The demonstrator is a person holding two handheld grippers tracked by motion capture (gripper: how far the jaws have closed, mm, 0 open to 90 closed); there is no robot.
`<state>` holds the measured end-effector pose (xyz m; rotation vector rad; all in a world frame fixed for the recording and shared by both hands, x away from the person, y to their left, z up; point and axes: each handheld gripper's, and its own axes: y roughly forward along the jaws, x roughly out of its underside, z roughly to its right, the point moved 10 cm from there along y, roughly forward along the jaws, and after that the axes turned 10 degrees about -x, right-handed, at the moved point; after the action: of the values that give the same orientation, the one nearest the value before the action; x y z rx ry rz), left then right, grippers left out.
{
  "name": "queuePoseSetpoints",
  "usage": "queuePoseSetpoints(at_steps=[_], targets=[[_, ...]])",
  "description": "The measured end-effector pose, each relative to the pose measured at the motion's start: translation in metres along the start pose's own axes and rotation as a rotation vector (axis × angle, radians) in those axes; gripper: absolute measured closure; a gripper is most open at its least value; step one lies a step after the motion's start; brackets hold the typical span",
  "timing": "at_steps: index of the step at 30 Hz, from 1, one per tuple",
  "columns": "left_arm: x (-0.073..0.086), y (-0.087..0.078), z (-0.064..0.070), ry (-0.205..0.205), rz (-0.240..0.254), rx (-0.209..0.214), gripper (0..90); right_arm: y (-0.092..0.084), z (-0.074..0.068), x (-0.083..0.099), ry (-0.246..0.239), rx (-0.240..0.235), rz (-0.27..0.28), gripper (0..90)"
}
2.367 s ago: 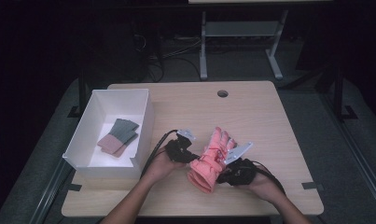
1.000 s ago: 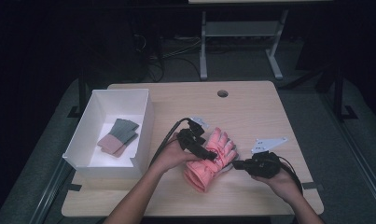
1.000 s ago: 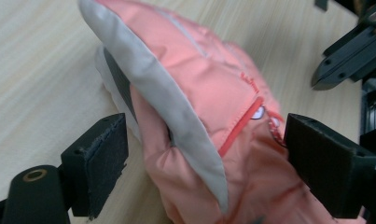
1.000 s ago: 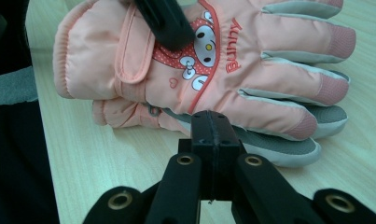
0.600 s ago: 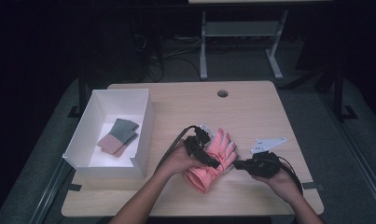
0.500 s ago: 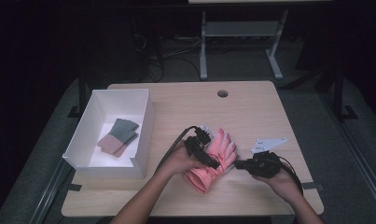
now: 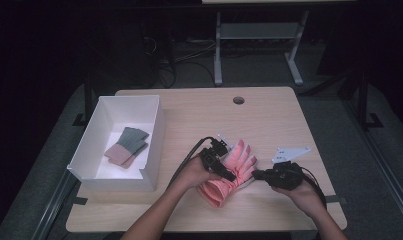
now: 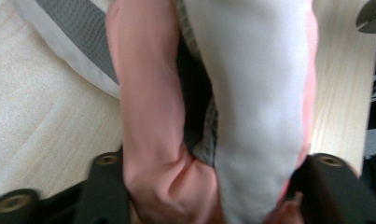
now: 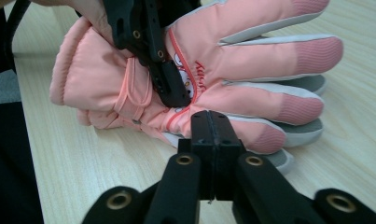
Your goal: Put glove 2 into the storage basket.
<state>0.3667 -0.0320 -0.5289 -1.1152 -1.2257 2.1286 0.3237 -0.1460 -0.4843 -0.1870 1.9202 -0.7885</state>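
Note:
A pair of pink gloves (image 7: 239, 167) with grey-white palms lies stacked on the wooden table (image 7: 269, 120), fingers pointing away. My left gripper (image 7: 223, 169) reaches across the top glove's cuff and palm. Its jaws have just been closing, and in the left gripper view the bunched glove (image 8: 251, 93) is squeezed between them (image 8: 218, 186). My right gripper (image 7: 259, 175) rests on the table at the gloves' right edge. Its jaws have just eased open a trace but stand together (image 9: 216, 123), nothing seen between them, tips against the glove (image 9: 251, 60).
A white open box (image 7: 154, 150) stands at the left of the table with a folded pink-and-green pair (image 7: 126, 147) inside. A round cable hole (image 7: 238, 100) sits near the far edge. Dark floor and a metal frame lie beyond.
My left gripper has come down and to the right onto the gloves, and its jaws have narrowed on the top glove. The right hand has kept still.

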Motion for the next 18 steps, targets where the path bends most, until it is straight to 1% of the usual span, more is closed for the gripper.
queuePoseSetpoints(at_steps=[2,4,6,7,10,12,13,14,16,18], targets=[[0.0,-0.002,0.001,-0.001,-0.006,0.01,57.5,-0.002,0.001,0.001,0.021,0.007,-0.001,76.6],[-0.001,-0.003,0.002,0.001,-0.007,0.007,61.4,-0.005,0.003,0.004,0.03,0.028,-0.001,66.4],[-0.002,-0.004,0.003,-0.007,-0.006,0.008,62.9,-0.008,0.006,0.005,0.036,0.046,0.002,57.1],[-0.002,-0.006,0.003,-0.011,-0.007,0.009,63.2,-0.009,0.008,0.004,0.04,0.061,0.011,51.8],[-0.004,-0.011,0.003,-0.032,0.005,0.02,64.1,-0.014,0.013,0.003,0.057,0.1,0.035,39.6],[-0.005,-0.016,0.003,-0.035,0.016,0.01,64.6,-0.018,0.015,0.008,0.08,0.128,0.048,31.6],[-0.005,-0.018,0.003,-0.036,0.019,0.002,64.8,-0.021,0.017,0.012,0.088,0.144,0.047,28.7],[-0.004,-0.022,0.002,-0.024,0.015,-0.004,64.8,-0.023,0.018,0.015,0.099,0.152,0.049,26.1],[-0.005,-0.029,0.0,-0.031,0.025,-0.017,64.9,-0.026,0.021,0.021,0.105,0.173,0.048,20.9],[-0.005,-0.036,0.0,-0.047,0.042,-0.022,64.9,-0.027,0.024,0.026,0.115,0.187,0.041,17.5]])
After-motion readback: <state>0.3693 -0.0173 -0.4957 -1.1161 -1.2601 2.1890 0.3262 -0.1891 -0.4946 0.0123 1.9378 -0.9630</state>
